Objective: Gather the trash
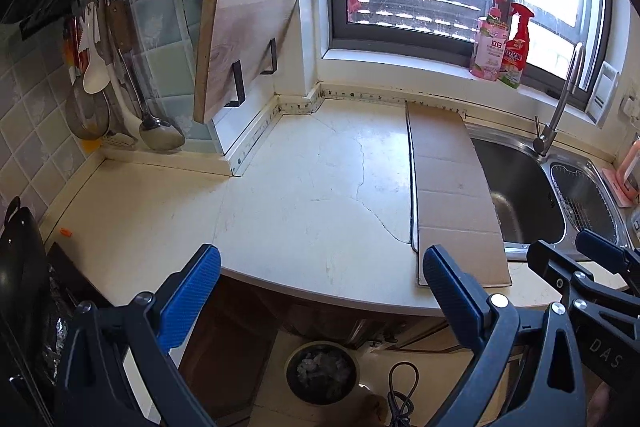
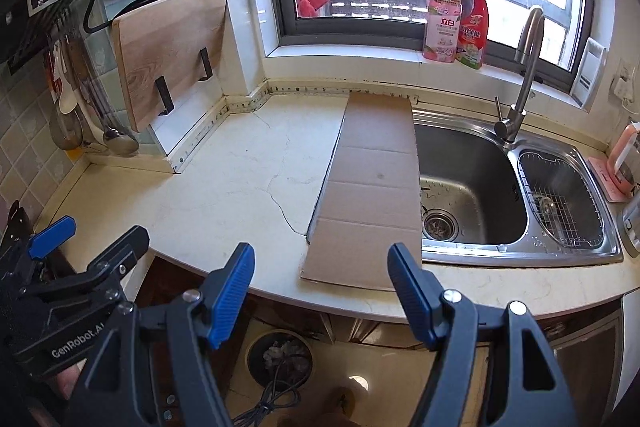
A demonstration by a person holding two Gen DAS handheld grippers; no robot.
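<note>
A round trash bin stands on the floor under the counter's front edge, with crumpled pale scraps inside; it also shows in the right wrist view. A flat sheet of brown cardboard lies on the cream countertop beside the sink, also seen in the right wrist view. A tiny orange scrap lies at the counter's left end. My left gripper is open and empty, above the counter's front edge. My right gripper is open and empty, just right of the left one.
A wooden cutting board leans on a wall rack. Ladles and spoons hang at left. A black pan sits at far left. Two bottles stand on the windowsill. A faucet rises behind the sink. A cable lies on the floor.
</note>
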